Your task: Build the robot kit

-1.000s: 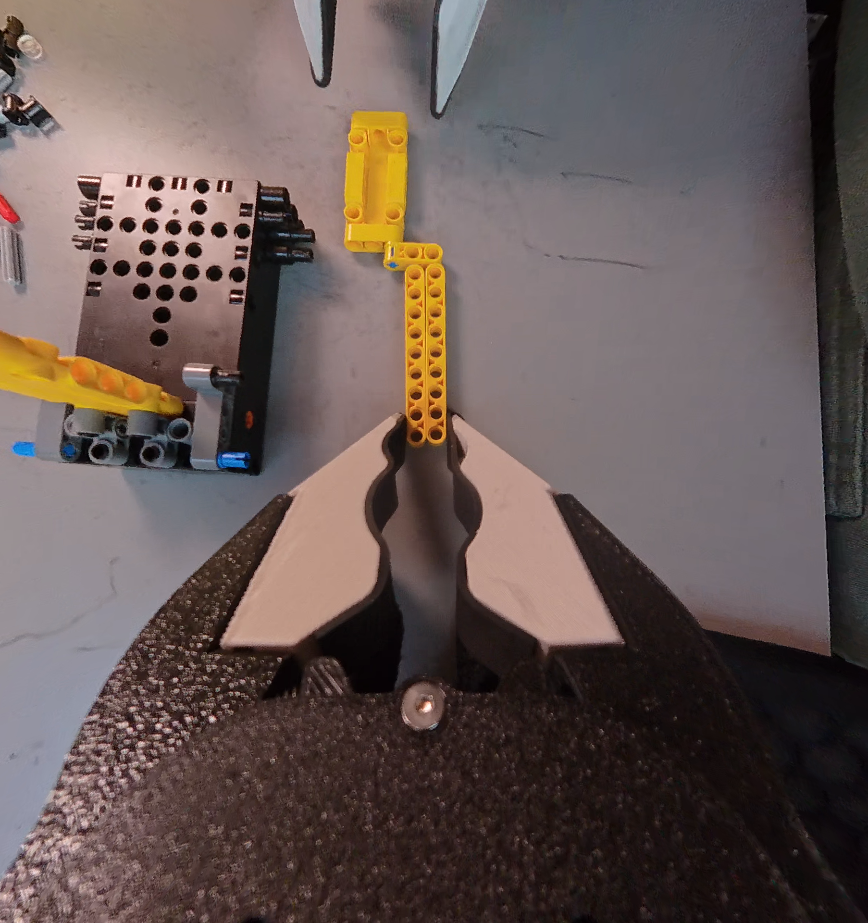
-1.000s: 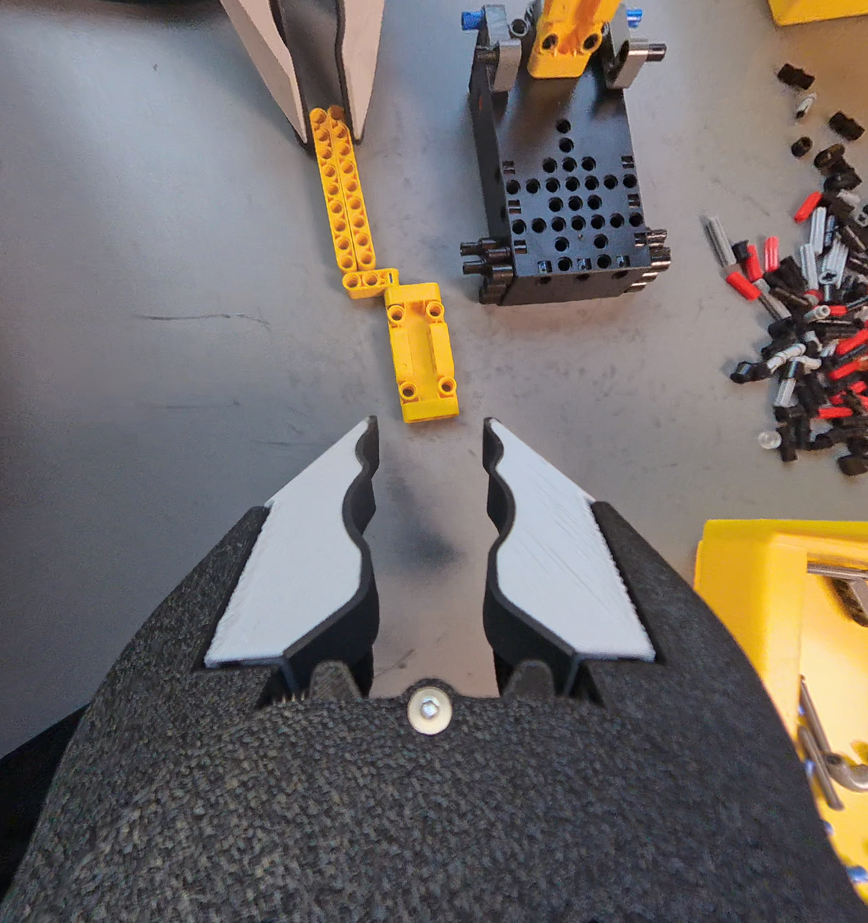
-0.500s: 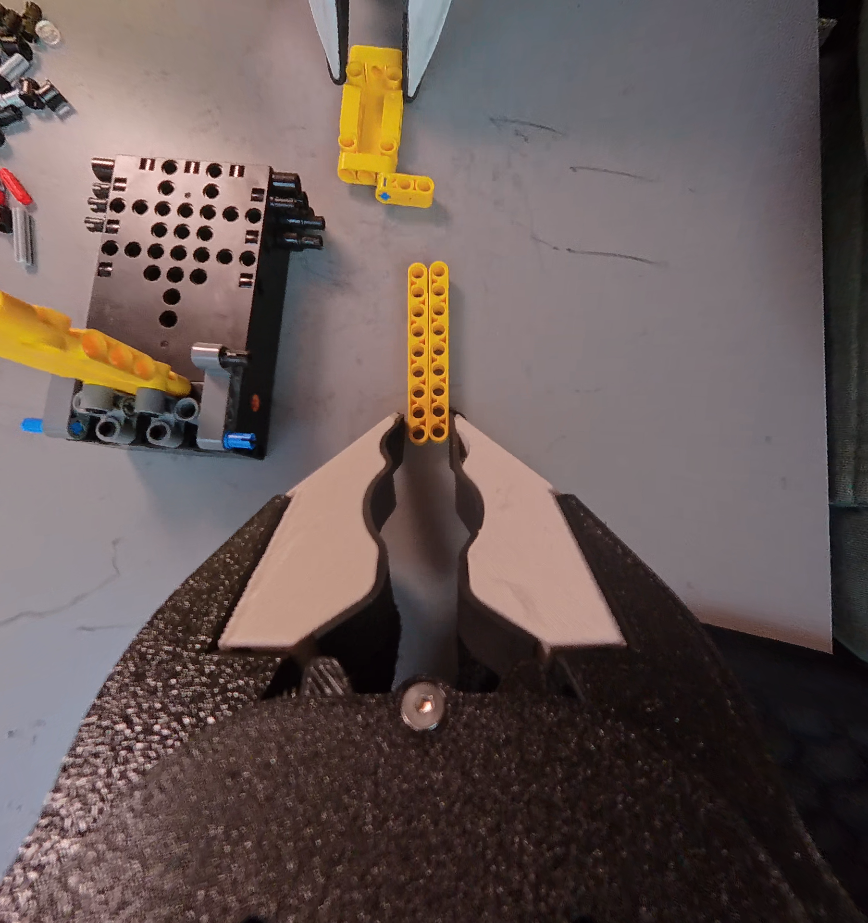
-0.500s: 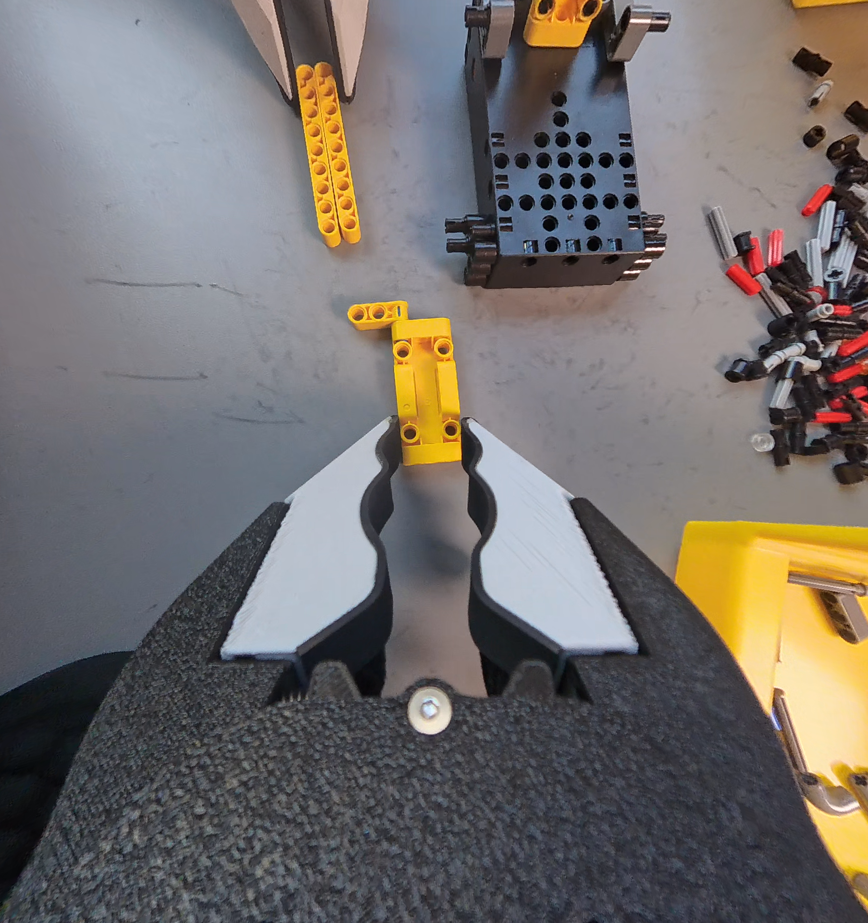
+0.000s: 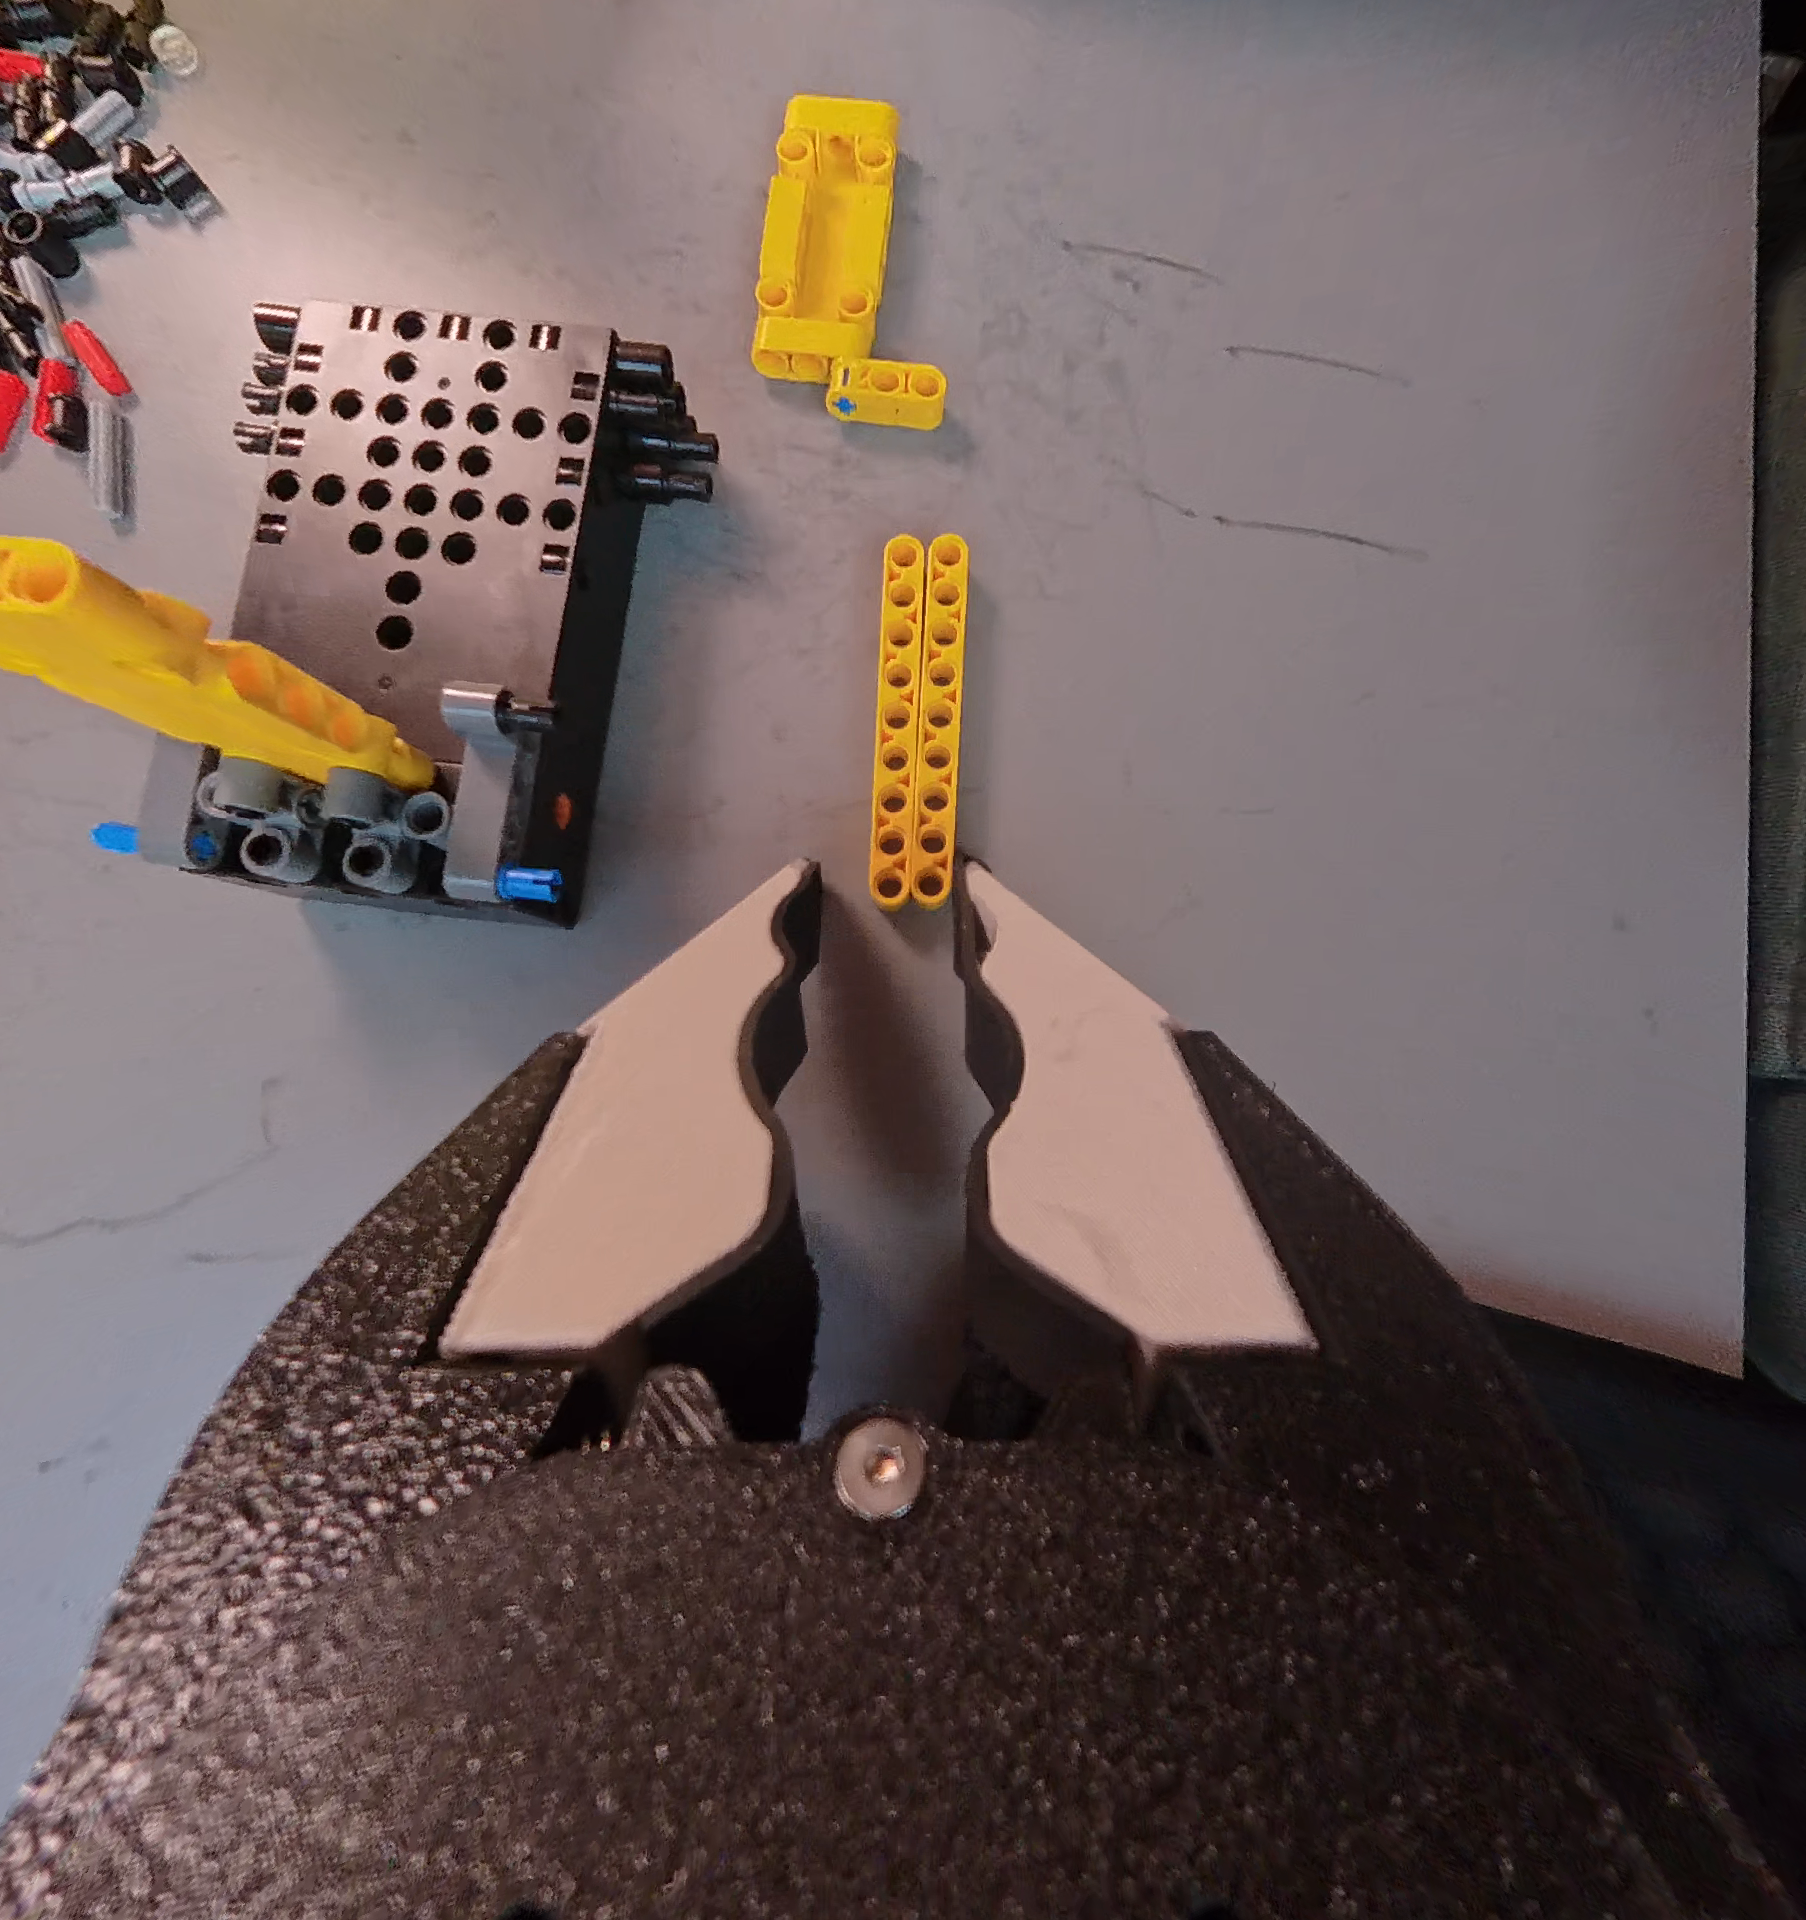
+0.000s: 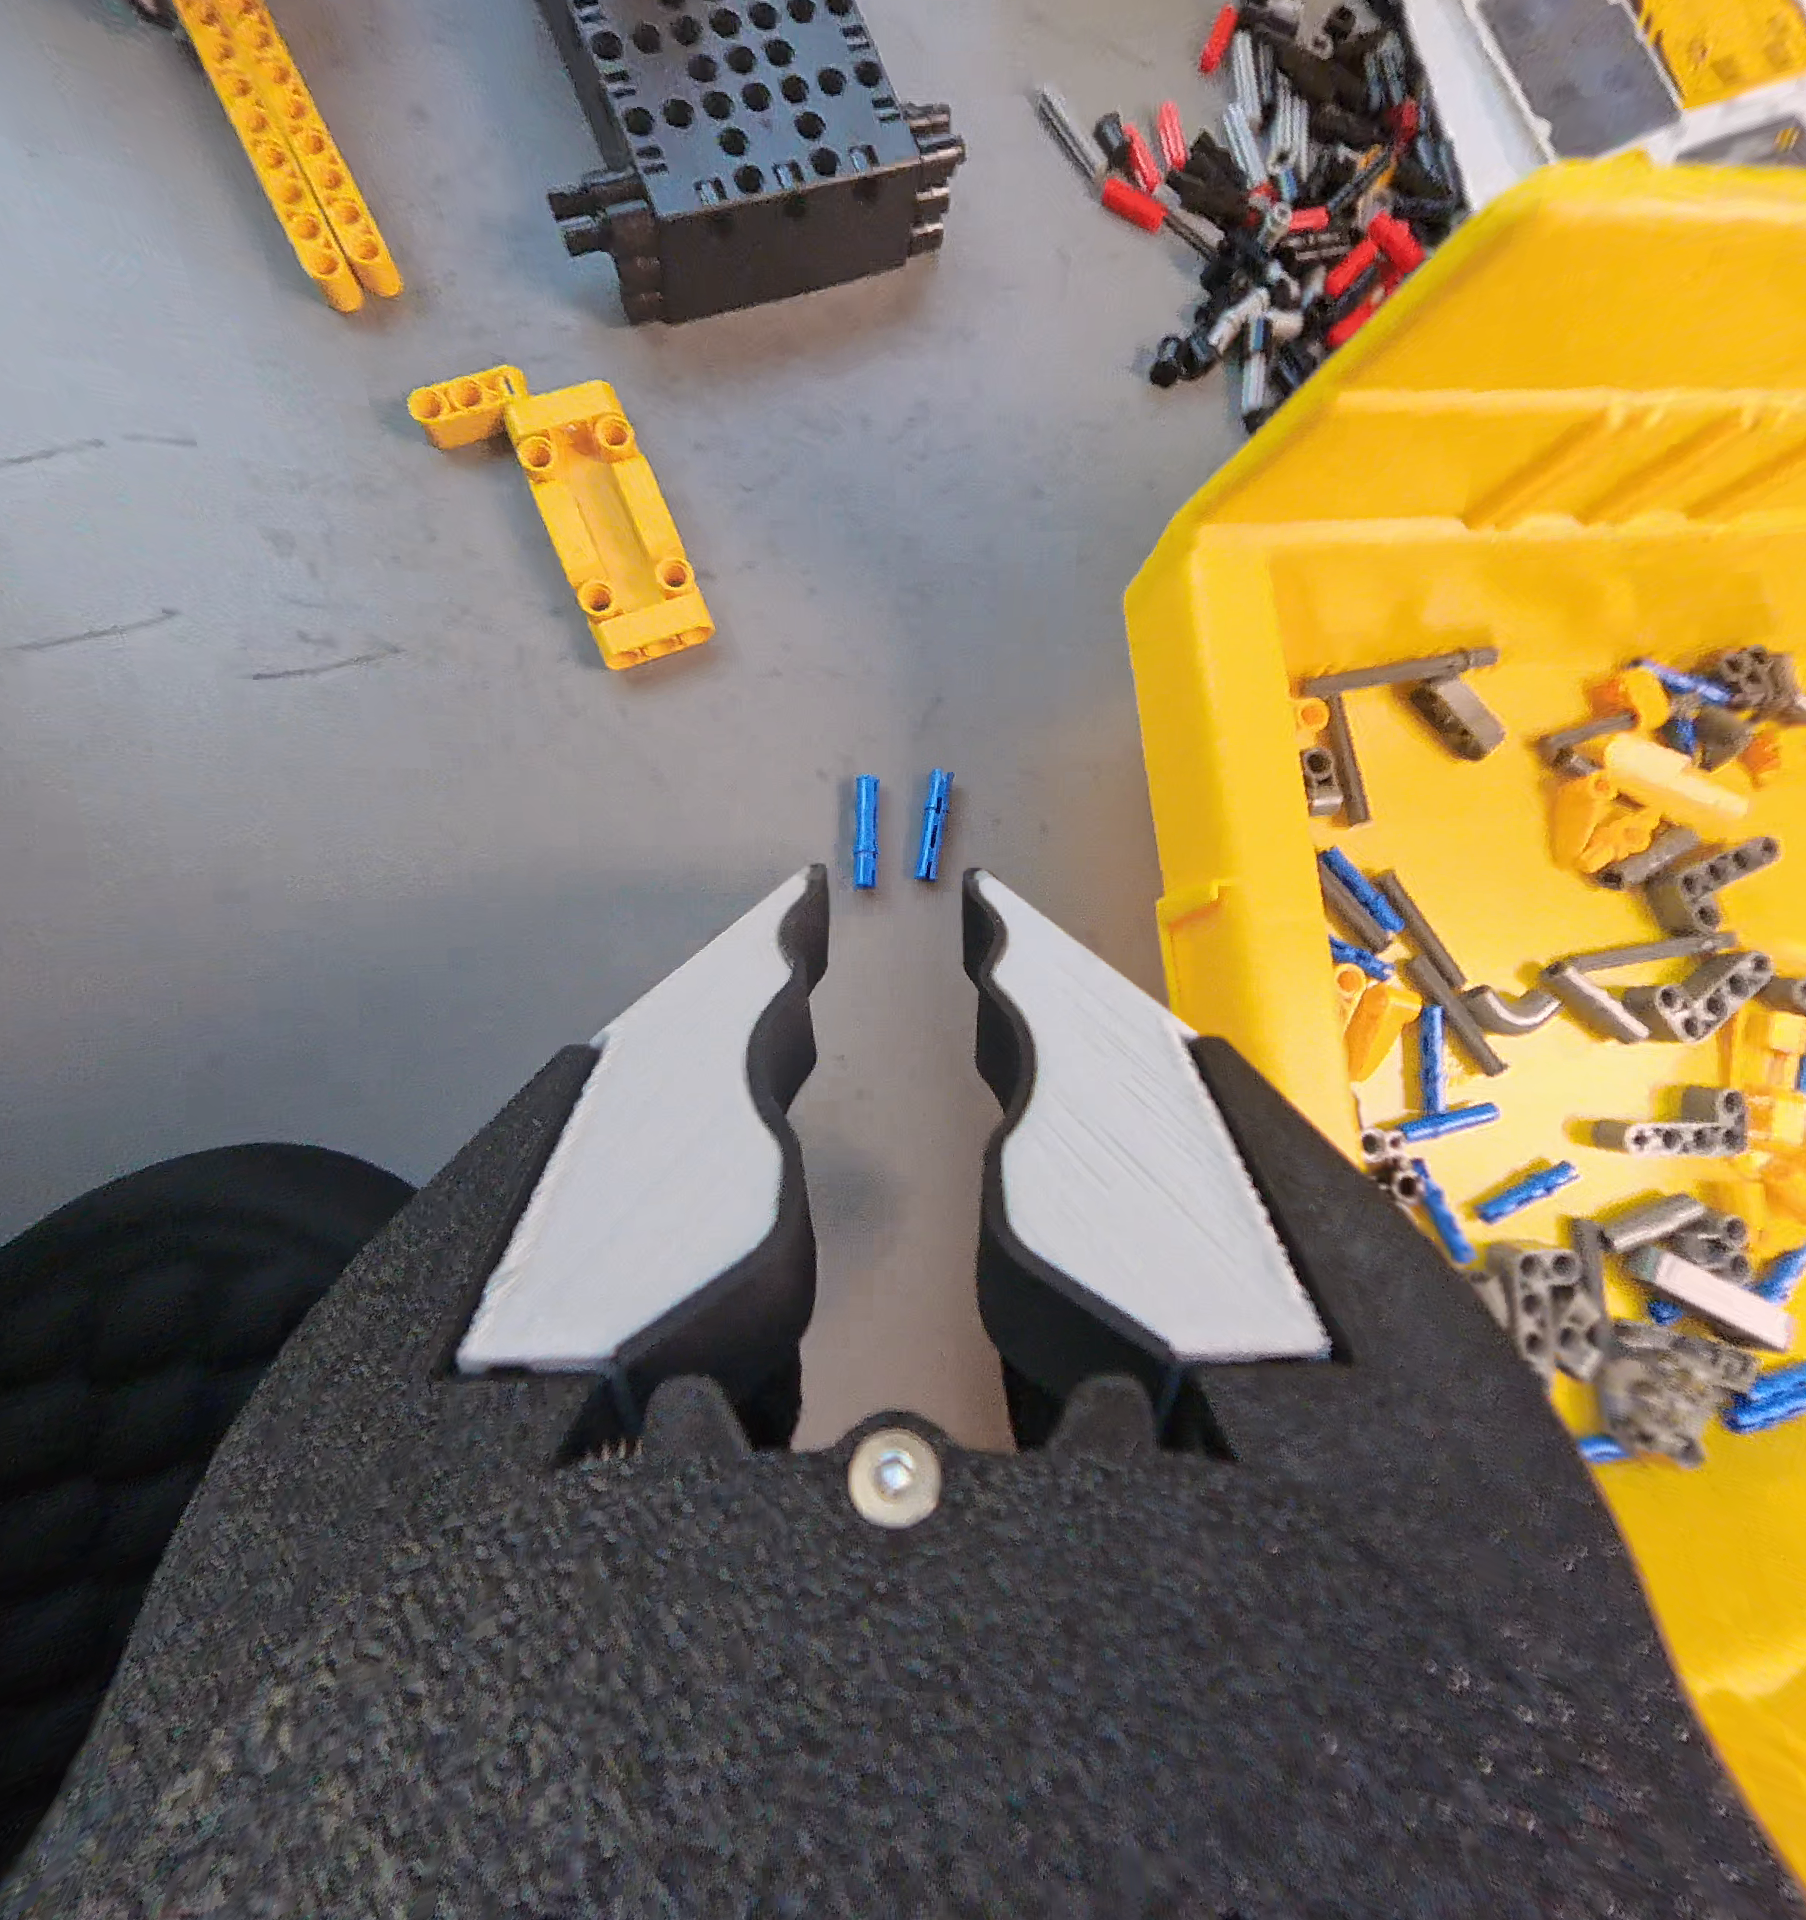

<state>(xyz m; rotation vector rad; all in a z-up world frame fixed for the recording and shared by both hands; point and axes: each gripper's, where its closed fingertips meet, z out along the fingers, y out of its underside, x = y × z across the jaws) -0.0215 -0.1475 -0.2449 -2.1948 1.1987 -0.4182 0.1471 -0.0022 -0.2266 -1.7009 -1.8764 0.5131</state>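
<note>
Currently we see the left gripper [image 5: 886, 883] with jaws parted and gripping nothing; the near end of 2 long yellow beams [image 5: 925, 717] lying side by side sits just in front of the gap between its tips, not touched by either tip. Beyond them, apart, lies a yellow panel piece [image 5: 826, 234] with a short yellow 3-hole beam [image 5: 894, 393] against its corner. Left of the beams is a black perforated block [image 5: 431, 582] with grey connectors and a yellow arm [image 5: 151, 655] sticking out. A pile of small pins [image 5: 37, 208] sits far left on the grey table [image 5: 1294, 727].

Right gripper [image 6: 894, 883] is also parted and empty, tips just behind 2 blue pins [image 6: 899, 826] lying nearly parallel on the table. To its right is a yellow bin [image 6: 1242, 727] holding loose grey, blue and orange parts. We see the yellow panel piece ahead to the left, well apart from it.
</note>
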